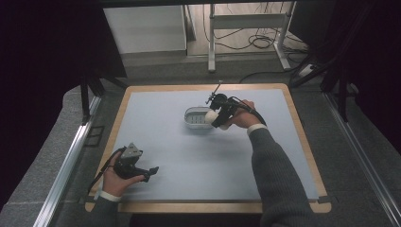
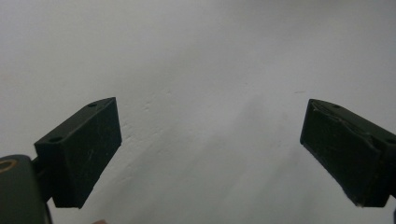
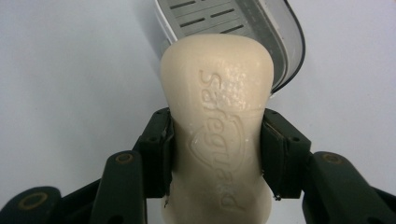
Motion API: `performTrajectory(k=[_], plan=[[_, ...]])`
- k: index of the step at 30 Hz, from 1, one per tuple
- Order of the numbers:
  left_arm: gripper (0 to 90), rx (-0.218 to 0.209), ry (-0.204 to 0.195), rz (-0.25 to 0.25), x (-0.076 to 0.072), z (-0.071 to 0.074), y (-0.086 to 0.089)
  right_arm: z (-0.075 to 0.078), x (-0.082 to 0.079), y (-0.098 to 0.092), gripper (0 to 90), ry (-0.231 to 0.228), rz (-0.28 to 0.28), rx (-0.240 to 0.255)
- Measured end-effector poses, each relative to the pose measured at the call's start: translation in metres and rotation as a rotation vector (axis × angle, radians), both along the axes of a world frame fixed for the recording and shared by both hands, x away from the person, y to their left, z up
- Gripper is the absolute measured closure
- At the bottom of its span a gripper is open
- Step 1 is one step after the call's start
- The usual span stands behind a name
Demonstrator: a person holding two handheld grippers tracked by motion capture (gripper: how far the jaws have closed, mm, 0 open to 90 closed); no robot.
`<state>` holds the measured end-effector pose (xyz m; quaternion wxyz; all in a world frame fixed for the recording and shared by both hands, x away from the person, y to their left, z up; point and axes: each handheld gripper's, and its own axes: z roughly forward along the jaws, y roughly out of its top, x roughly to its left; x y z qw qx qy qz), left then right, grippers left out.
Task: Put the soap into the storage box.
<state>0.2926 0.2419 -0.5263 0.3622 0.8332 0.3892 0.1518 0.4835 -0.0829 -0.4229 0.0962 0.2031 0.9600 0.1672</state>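
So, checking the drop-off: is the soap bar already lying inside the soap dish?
No, the soap bar is clamped between the right gripper jaws, above the soap dish.

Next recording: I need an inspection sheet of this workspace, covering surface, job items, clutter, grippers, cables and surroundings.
Surface: pale blue mat on a wood-edged table, clean.
Job's things: cream soap bar stamped with a brand name; grey slotted soap dish near mid-table.
Clutter: nothing seen.
Grippers: right gripper shut on the soap bar, beside the dish; left gripper open, nothing between its jaws, low over the mat at near left.
Cables: a black cable trails from the right gripper; loose cables on the floor beyond.
Surroundings: metal frame legs, dark curtains.
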Motion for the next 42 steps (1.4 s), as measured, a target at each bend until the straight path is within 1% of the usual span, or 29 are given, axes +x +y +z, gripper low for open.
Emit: performTrajectory(k=[4, 11, 13, 22, 26, 29, 34, 35, 37, 42], plan=[[5.8, 0.000, -0.001, 0.001, 0.000, 0.000, 0.000, 0.001, 0.002, 0.001, 49.7, -0.004, -0.006, -0.004], [5.8, 0.001, -0.002, 0.000, 0.000, 0.001, 0.001, 0.003, 0.006, 0.005, 49.7, 0.001, 0.016, 0.006], [5.8, 0.001, -0.001, 0.001, 0.000, 0.001, 0.001, 0.002, 0.007, 0.008, 49.6, 0.006, 0.032, 0.003], [5.8, 0.001, -0.001, 0.001, 0.000, 0.001, 0.001, 0.003, 0.013, 0.016, 49.7, -0.001, 0.028, 0.002], [5.8, 0.001, 0.002, -0.001, 0.000, 0.001, 0.001, 0.001, 0.016, 0.019, 49.7, -0.001, 0.049, -0.005], [5.8, 0.000, 0.003, -0.001, 0.000, 0.001, 0.001, 0.001, 0.019, 0.020, 49.7, -0.003, 0.053, 0.002], [5.8, 0.000, 0.001, 0.001, 0.000, 0.000, 0.000, 0.000, 0.023, 0.021, 49.7, 0.003, 0.050, -0.006], [5.8, -0.001, 0.001, 0.001, 0.000, 0.000, 0.000, 0.000, 0.025, 0.021, 49.6, 0.005, 0.057, 0.009], [5.8, 0.001, 0.002, -0.001, 0.001, -0.001, 0.000, -0.001, 0.026, 0.021, 49.7, 0.002, 0.056, 0.012], [5.8, -0.001, 0.000, 0.000, 0.000, 0.000, 0.000, -0.001, 0.031, 0.024, 49.7, -0.001, 0.074, 0.007]])
